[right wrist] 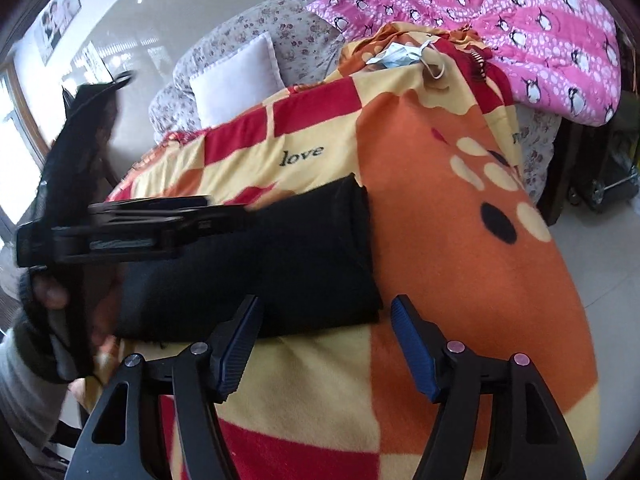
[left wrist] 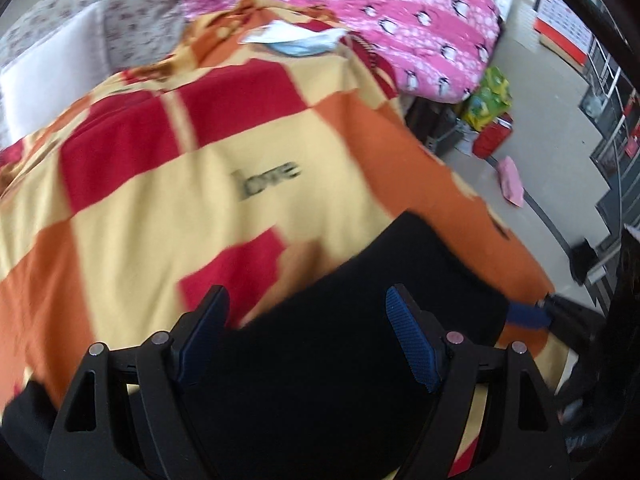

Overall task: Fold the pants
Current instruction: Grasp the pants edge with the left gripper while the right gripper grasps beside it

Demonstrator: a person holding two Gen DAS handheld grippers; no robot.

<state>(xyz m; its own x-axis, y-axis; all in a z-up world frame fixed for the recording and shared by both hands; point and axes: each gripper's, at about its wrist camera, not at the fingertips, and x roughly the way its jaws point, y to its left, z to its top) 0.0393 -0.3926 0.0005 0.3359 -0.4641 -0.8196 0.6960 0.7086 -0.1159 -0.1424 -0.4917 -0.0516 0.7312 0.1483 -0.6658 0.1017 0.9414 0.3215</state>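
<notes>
Folded black pants (right wrist: 280, 264) lie on a red, orange and yellow checked blanket (right wrist: 460, 272) covering a bed. Both the left tool (left wrist: 307, 340) and right tool (right wrist: 326, 344) hover open above them, gripping nothing. A pink penguin quilt (right wrist: 520, 20) lies beyond.

A checked blanket (right wrist: 440, 240) (printed "love") bears a face mask (right wrist: 396, 56) beside a pink penguin quilt (right wrist: 520, 28).
</notes>
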